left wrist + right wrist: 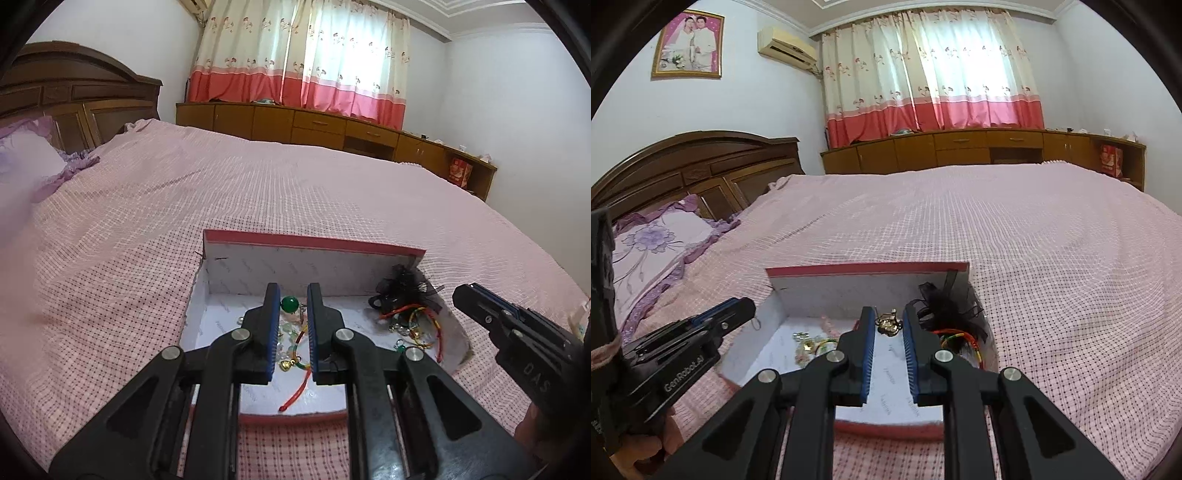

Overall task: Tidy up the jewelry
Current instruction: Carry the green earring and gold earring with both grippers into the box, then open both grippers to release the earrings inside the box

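Observation:
An open red-edged box with a white lining lies on the pink bedspread. It holds a green bead on a beaded string, red and yellow cords and a black hair flower. My left gripper hovers over the box's left side, its jaws nearly together with nothing clearly between them. A thin loop of thread hangs by its tip in the right wrist view. My right gripper is over the near right of the box, shut on a small gold ornament.
The bed stretches wide around the box. A purple pillow and wooden headboard are at the left. Low wooden cabinets stand under the curtained window beyond the bed.

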Demonstrator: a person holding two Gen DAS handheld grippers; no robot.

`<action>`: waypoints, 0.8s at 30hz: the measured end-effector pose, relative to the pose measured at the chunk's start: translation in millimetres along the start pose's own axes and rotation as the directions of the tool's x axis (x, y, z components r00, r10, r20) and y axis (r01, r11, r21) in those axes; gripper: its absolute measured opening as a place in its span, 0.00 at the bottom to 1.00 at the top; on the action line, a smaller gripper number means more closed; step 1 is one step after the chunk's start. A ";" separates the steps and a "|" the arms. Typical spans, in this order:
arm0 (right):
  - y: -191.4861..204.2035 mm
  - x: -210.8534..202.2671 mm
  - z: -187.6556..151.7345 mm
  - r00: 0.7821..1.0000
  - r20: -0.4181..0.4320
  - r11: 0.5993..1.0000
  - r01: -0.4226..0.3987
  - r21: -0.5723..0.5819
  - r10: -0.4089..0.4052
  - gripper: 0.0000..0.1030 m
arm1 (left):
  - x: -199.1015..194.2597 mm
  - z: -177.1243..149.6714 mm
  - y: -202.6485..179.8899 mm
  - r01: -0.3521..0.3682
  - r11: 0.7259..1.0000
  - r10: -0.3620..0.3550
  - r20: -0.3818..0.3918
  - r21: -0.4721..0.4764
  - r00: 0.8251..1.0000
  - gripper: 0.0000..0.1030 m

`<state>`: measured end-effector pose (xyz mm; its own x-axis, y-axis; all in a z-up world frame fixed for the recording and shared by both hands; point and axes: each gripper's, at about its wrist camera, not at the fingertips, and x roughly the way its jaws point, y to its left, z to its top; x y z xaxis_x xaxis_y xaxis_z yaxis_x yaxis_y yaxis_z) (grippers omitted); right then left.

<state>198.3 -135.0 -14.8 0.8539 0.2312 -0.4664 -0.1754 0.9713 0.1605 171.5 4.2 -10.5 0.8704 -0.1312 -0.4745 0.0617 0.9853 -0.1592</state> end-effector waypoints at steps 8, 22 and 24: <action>-12.4 31.5 -4.7 0.999 -0.026 1.000 0.025 0.005 -0.025 0.16 | 26.2 -6.9 3.6 -0.026 1.000 0.026 -0.017 0.008 1.000 0.06; -25.4 57.7 -14.2 0.996 -0.083 0.999 0.032 0.020 -0.030 0.17 | 55.2 -11.9 5.9 -0.058 0.998 0.058 -0.068 0.010 0.996 0.08; -27.3 58.6 -14.6 0.996 -0.090 0.999 0.018 0.035 -0.014 0.18 | 58.2 -11.5 4.6 -0.057 0.998 0.057 -0.077 0.012 0.995 0.17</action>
<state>245.9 -147.2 -59.3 0.8088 0.2213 -0.5449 -0.1431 0.9727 0.1826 216.9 -0.2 -48.8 0.8325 -0.0824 -0.5478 0.0182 0.9924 -0.1215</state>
